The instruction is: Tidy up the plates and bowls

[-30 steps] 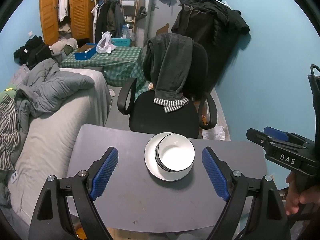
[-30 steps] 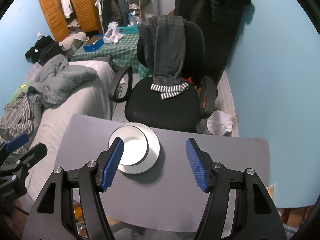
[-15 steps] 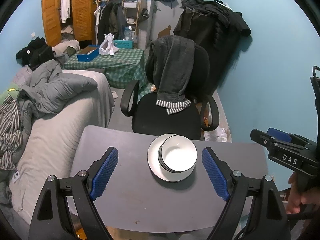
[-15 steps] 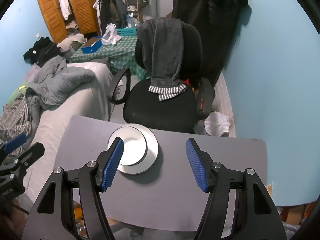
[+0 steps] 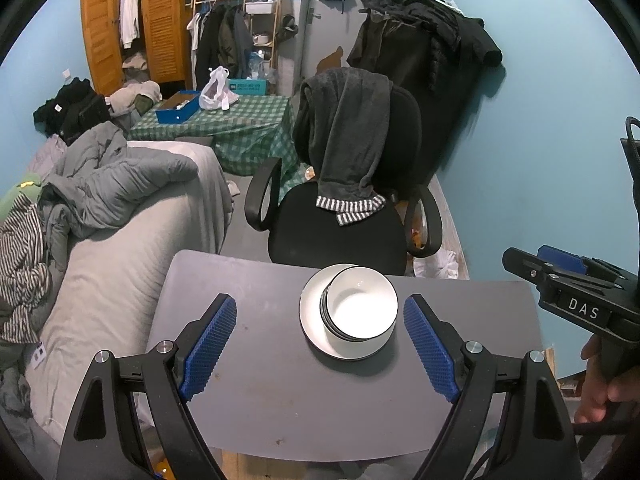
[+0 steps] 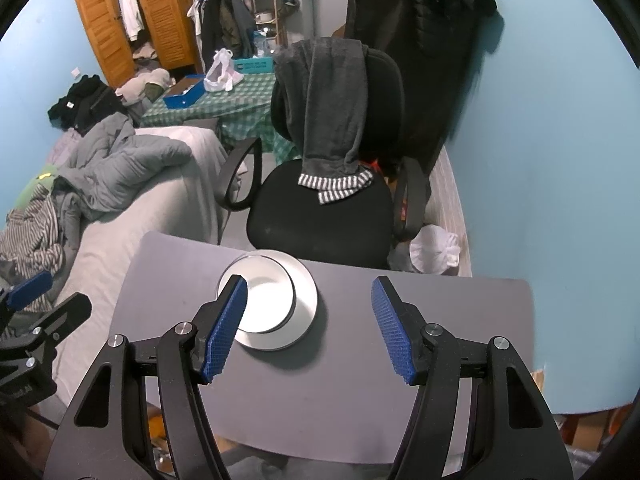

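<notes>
A white bowl with a dark rim sits stacked in other bowls on a white plate near the far edge of the grey table. The bowl on the plate also shows in the right wrist view. My left gripper is open and empty, held back above the table with the stack between its blue pads. My right gripper is open and empty, above the table just right of the stack. It also shows in the left wrist view at the right edge.
A black office chair draped with a grey garment stands just beyond the table. A bed with bedding lies to the left. A blue wall is at the right. A green checked table and wardrobe stand further back.
Both grippers have drawn slightly back and up from the table; the stack looks a little farther away. Jaws stay open. The dishes have not moved.
</notes>
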A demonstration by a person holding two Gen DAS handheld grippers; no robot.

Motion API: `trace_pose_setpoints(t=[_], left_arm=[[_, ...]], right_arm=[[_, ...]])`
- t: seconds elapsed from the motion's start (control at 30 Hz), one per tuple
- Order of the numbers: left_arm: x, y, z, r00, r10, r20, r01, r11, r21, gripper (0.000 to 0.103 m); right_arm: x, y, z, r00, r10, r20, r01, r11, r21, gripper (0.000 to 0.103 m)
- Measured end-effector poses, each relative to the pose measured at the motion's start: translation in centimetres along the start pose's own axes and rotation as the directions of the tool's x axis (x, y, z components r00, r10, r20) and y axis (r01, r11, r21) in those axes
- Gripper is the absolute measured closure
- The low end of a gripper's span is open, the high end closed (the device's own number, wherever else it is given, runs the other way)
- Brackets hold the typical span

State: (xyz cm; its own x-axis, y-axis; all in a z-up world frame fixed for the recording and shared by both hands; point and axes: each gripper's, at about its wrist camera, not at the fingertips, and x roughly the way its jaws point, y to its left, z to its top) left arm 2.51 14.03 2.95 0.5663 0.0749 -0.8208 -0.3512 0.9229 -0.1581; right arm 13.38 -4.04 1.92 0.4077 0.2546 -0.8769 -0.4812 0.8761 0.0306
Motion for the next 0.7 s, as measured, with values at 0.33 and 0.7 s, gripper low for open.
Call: trace_pose_setpoints(t=[0.33, 0.7], left_arm=[[-0.02, -0.12, 0.07, 1.0, 0.008, -0.006, -0.008, 1.0, 0.009, 0.016], [0.14, 0.03, 0.03, 1.0, 0.008, -0.011, -0.008, 1.0, 0.009, 0.016]], right_arm=[[-0.04, 0.05, -0.08, 1.0, 0.0, 0.001, 0.0, 1.0, 0.004, 0.039], [-0.17, 0.17, 0.71, 1.0, 0.001, 0.005, -0.001, 1.0, 0.006, 0.039]])
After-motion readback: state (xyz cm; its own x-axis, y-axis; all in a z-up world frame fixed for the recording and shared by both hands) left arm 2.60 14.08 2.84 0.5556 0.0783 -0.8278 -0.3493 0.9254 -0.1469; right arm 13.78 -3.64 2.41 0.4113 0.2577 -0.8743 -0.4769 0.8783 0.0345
